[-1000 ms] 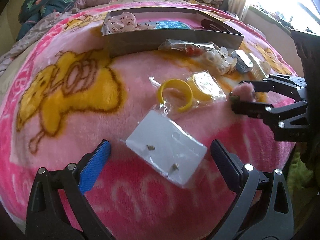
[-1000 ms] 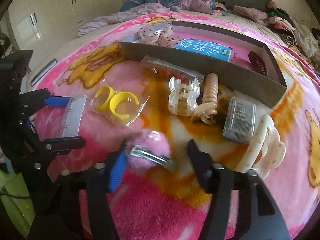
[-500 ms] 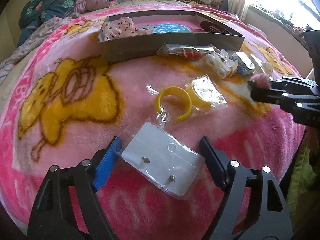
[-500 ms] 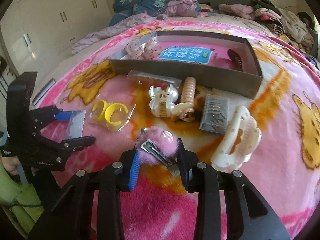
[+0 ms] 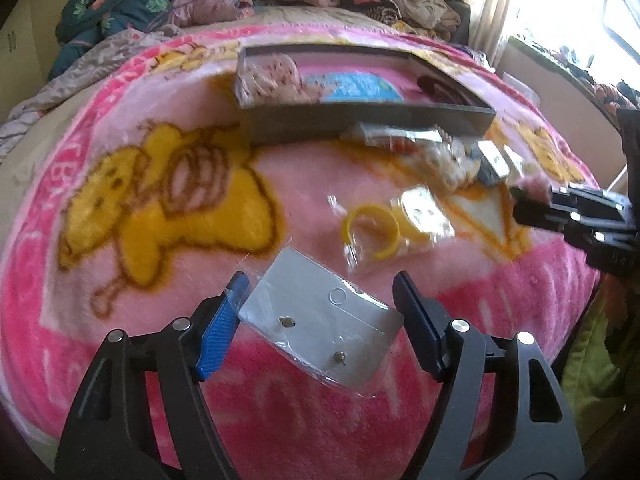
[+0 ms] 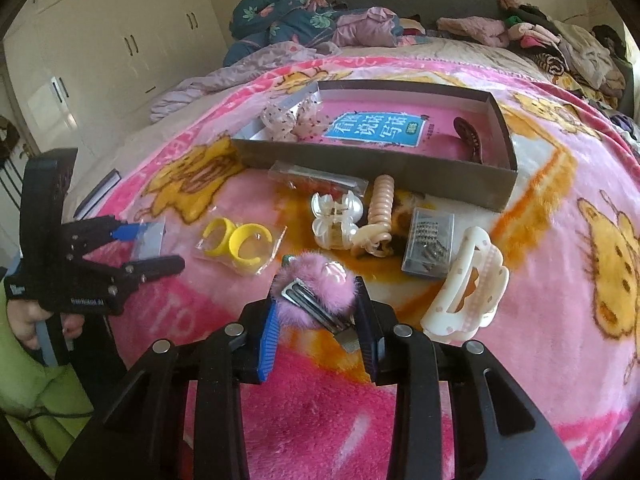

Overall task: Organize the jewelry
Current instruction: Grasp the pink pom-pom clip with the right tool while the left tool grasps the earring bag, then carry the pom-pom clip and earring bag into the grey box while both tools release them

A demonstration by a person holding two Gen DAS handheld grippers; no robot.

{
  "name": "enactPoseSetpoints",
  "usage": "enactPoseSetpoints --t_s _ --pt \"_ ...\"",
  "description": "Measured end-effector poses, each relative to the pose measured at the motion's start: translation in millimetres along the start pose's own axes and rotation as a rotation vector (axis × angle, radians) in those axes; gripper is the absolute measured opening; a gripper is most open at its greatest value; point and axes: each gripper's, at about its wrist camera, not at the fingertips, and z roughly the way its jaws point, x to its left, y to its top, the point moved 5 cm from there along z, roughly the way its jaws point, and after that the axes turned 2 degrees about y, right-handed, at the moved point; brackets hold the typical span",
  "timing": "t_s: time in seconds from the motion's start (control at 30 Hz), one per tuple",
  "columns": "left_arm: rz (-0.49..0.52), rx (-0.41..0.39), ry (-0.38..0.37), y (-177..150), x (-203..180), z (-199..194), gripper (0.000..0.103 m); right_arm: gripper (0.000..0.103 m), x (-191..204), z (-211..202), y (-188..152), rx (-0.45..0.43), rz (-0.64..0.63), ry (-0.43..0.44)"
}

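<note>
The left claw [image 5: 320,312], whose jaws have just been closing, pinches a clear plastic sleeve holding a white earring card with two small studs [image 5: 320,324], lifted just above the pink cartoon-print blanket [image 5: 160,208] on the bed. The right claw [image 6: 316,320] is pressed onto a fluffy pink pom-pom hair clip with a metal clasp [image 6: 320,292], near the grey cardboard tray [image 6: 380,164].

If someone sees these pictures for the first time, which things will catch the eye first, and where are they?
The fluffy pink hair clip stands out, pinched in the right gripper at bottom centre. The white earring card sits between the left gripper fingers, and the grey box lies behind on the bright pink blanket.
</note>
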Motion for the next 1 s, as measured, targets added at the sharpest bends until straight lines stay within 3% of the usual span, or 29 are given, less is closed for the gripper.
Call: enactPoseSetpoints --t_s 0.5,1.0 --pt "-0.016 -0.096 -0.002 75.9 6.2 -7.9 0.066 0.032 -12.1 -23.2 34.5 -0.047 0.008 -0.016" --pt "0.009 -0.107 -0.024 137.5 -7.8 16.6 0.066 0.032 -42.6 -33.5 73.1 -0.096 0.049 -0.089"
